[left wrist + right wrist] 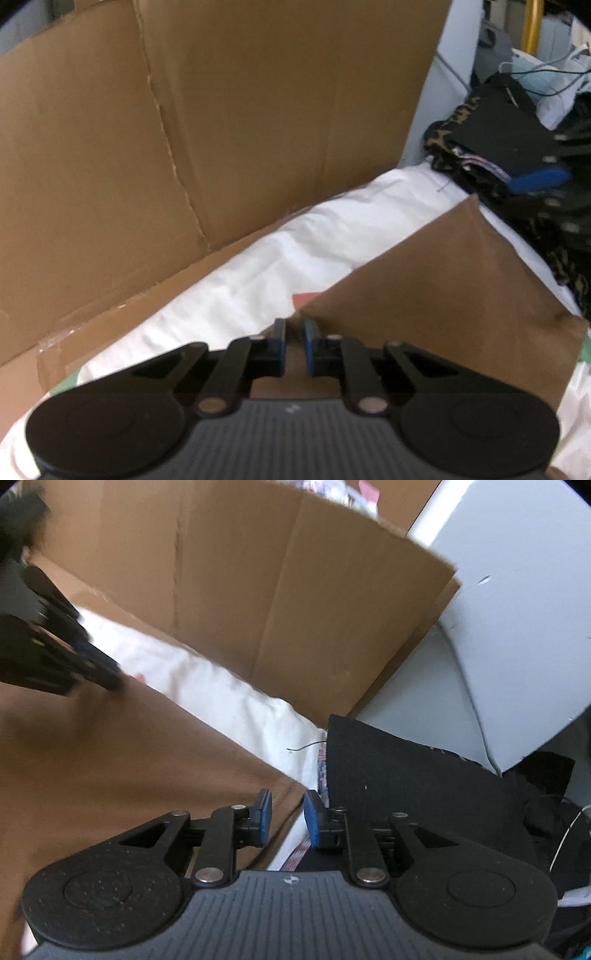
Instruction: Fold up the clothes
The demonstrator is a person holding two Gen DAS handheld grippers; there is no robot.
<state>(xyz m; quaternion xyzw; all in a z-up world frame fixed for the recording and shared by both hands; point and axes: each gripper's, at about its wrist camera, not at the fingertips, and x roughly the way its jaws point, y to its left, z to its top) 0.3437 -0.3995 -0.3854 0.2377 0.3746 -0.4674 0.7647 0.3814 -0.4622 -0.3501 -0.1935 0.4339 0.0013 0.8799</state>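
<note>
We have a brown garment (436,295) spread over the white bedding (295,251), and each gripper sits at one of its corners. The left gripper (294,345) has its blue pads nearly together, with only a narrow slot between them; a brown corner runs into that slot, so we judge it pinched, though the blur keeps us from being sure. The right gripper (287,821) has its jaws apart, and the cloth's other corner lies just ahead of the left pad, its edge crossing the gap without being clamped. Beyond the right jaw sits a stack of dark folded clothes (406,775), and a cardboard wall (295,590) stands past the bedding. We cannot tell whether a fold is being taken up or a corner has just been let go. If we take it up, the right jaws must close on the corner squarely, catching all layers.
</note>
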